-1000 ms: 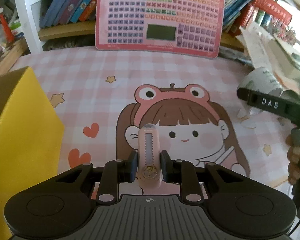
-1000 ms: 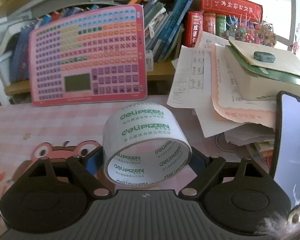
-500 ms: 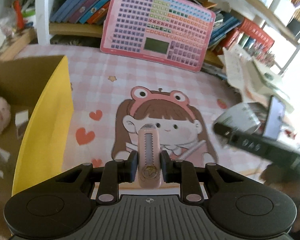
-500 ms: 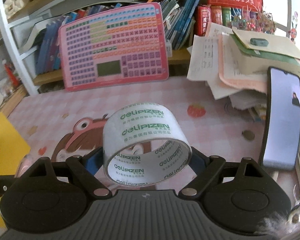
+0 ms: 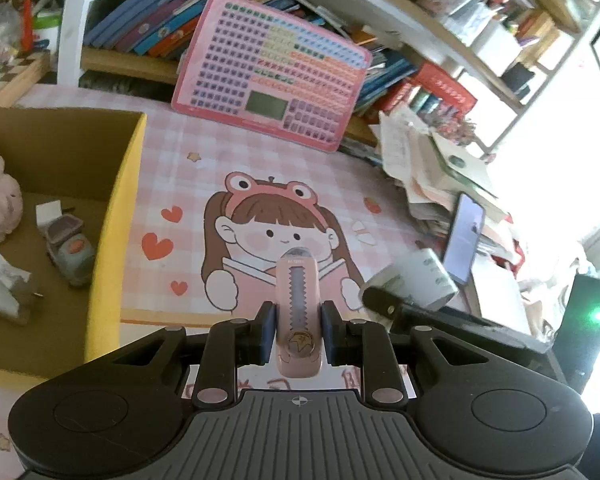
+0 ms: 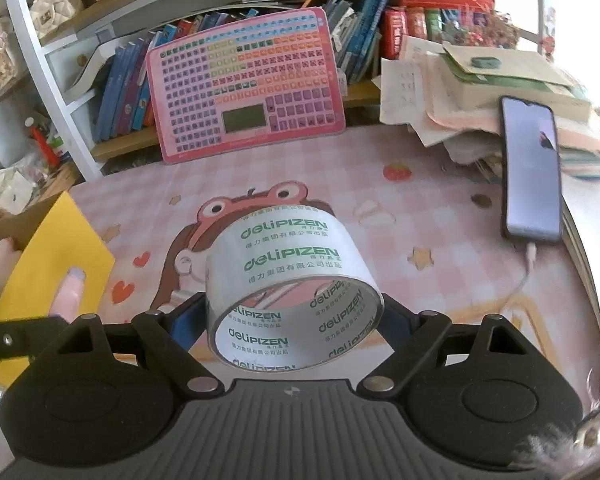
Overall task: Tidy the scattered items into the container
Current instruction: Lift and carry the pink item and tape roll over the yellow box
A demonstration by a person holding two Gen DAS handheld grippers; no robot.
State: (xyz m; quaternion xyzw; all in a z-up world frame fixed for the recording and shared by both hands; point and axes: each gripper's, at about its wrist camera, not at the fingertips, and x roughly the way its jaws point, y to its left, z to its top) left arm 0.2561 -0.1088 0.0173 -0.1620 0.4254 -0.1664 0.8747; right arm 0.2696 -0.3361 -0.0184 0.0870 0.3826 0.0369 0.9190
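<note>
With the left hand-held gripper (image 5: pixel 298 330) clamping a pink utility knife (image 5: pixel 299 312) and the right hand-held gripper (image 6: pixel 290 320) gripping a packing-tape roll (image 6: pixel 290 276), both loads look bound for the yellow cardboard box (image 5: pixel 116 216) at nine o'clock.

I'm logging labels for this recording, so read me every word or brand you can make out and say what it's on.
"deli PIZEN": printed in green, repeated around the clear tape roll held in the right gripper.
Chinese line under each logo: too small to read.
Pink utility knife emblem: no legible text.
Pink keyboard toy, book spines, red box: unreadable.
</note>
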